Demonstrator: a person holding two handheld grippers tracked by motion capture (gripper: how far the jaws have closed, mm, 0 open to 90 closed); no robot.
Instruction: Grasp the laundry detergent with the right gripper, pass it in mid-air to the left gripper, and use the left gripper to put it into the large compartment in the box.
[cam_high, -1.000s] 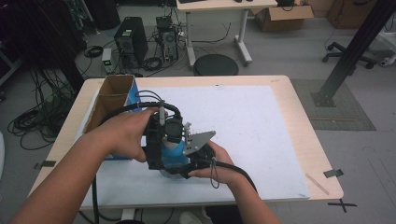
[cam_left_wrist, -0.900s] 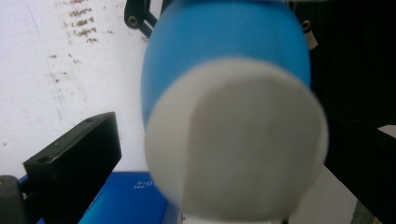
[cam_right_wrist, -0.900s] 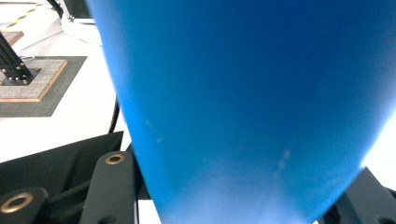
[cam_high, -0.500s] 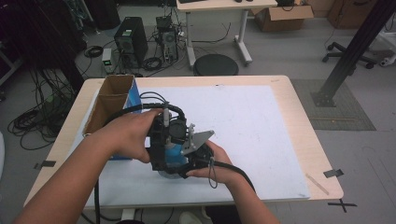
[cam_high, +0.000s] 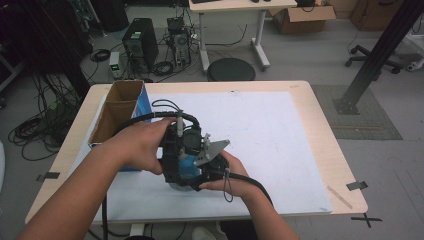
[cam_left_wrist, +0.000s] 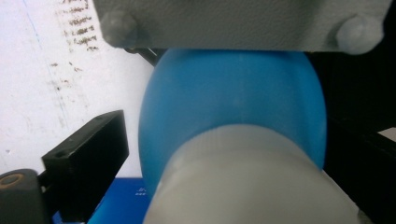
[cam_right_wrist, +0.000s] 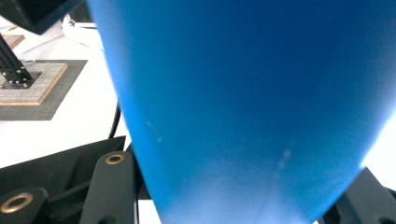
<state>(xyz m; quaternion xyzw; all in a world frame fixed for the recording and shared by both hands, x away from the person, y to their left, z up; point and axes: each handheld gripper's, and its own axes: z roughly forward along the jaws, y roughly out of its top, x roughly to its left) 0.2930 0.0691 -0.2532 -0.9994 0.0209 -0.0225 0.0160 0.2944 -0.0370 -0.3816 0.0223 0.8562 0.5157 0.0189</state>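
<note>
Wide open run across the white sheet (cam_high: 260, 130) to the right and far side. On the left, the open cardboard box (cam_high: 117, 112) blocks the edge. Near the front, 2 hands, left hand (cam_high: 142, 145) and right hand (cam_high: 230, 177), crowd a blue bottle (cam_high: 186, 162).

Vs 1.0 s ago, little change. The clustered pair, left hand-held gripper (cam_high: 172, 150) and right hand-held gripper (cam_high: 207, 167), w/ the blue object (cam_high: 186, 164) between them, has edged slightly toward the person's side of the bench (cam_high: 320, 125) and a bit to the left. Left hand (cam_high: 137, 145) shifted w/ it. Grey plate (cam_high: 212, 150) on the right one tilted a touch more. Most of the shift came by 0.5 s ago; since then near nil.
</note>
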